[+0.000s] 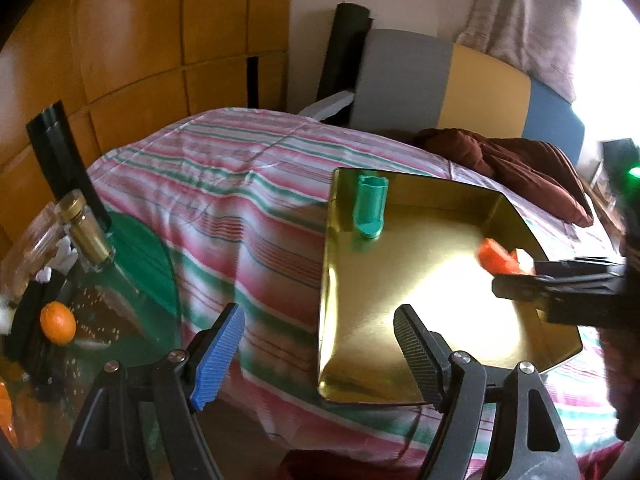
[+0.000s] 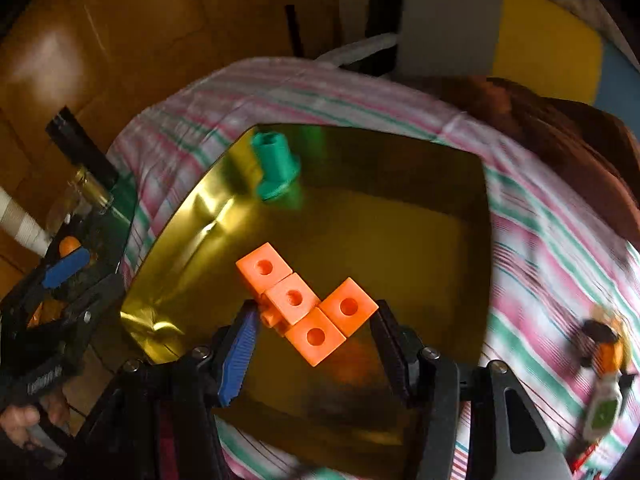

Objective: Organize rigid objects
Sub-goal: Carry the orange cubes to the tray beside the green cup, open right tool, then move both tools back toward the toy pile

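Fingers of the left gripper (image 1: 320, 354) stand apart and empty above the near left edge of the gold tray (image 1: 360, 360), while, from the right wrist, the right gripper (image 2: 314, 350) clamps the orange block piece (image 2: 306, 308) between its fingers over that tray's floor, the teal peg (image 2: 276, 166) standing well beyond.

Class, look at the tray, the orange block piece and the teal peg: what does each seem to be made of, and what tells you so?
Tray: probably metal, polished gold; it mirrors light and the peg.
Orange block piece: likely moulded plastic, matte, uniform colour, neat round holes.
Teal peg: likely plastic too, matte, no glare.
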Demonstrator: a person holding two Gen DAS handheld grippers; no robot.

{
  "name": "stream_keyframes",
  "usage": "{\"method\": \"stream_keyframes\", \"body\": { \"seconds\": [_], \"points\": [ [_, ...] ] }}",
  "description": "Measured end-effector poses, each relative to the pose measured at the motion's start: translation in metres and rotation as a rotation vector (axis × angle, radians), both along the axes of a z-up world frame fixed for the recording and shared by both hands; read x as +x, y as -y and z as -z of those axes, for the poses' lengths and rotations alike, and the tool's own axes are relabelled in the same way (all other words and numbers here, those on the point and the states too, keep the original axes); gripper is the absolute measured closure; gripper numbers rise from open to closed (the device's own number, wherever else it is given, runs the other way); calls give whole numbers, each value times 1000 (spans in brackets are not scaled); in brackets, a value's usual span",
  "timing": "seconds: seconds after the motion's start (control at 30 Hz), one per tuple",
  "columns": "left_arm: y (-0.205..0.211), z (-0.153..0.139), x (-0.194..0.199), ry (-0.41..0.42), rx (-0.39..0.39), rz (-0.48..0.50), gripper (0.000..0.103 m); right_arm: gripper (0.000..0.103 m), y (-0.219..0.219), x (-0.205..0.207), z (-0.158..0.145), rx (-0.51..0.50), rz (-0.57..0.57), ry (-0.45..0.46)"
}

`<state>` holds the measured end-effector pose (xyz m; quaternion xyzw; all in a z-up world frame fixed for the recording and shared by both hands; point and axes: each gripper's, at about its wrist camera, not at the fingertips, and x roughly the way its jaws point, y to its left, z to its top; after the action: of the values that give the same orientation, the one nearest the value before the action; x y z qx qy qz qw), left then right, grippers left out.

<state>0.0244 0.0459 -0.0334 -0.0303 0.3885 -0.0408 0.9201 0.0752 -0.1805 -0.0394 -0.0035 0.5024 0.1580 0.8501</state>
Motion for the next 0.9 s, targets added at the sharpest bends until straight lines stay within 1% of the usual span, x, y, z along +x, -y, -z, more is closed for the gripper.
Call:
{"method": "stream_keyframes", "body": {
  "seconds": [0.2, 0.3, 0.37, 0.5, 0.6, 0.67, 0.77, 0.9],
  "points": [
    [-16, 4, 2, -2, -1, -46, 25, 46, -34, 48, 21, 15, 22, -75],
    [-21, 8, 4, -15, -10, -61, 25, 46, -51, 68, 26, 2, 38, -84],
    [-22, 10, 5, -18, -5, -63, 25, 45, -63, 83, 31, 18, 42, -99],
    [-23, 12, 5, -26, -19, -62, 25, 45, -73, 102, 40, 30, 63, -129],
    [-24, 12, 6, -26, -16, -64, 25, 40, -75, 104, 37, 63, 54, -126],
    [-24, 12, 7, -28, -20, -66, 25, 30, -73, 100, 32, 95, 52, -118],
    [-24, 10, 6, -22, -26, -67, 25, 30, -68, 89, 22, 123, 52, -99],
    [-22, 5, 4, -8, -20, -61, 25, 30, -53, 66, 4, 147, 53, -39]
  ]
}}
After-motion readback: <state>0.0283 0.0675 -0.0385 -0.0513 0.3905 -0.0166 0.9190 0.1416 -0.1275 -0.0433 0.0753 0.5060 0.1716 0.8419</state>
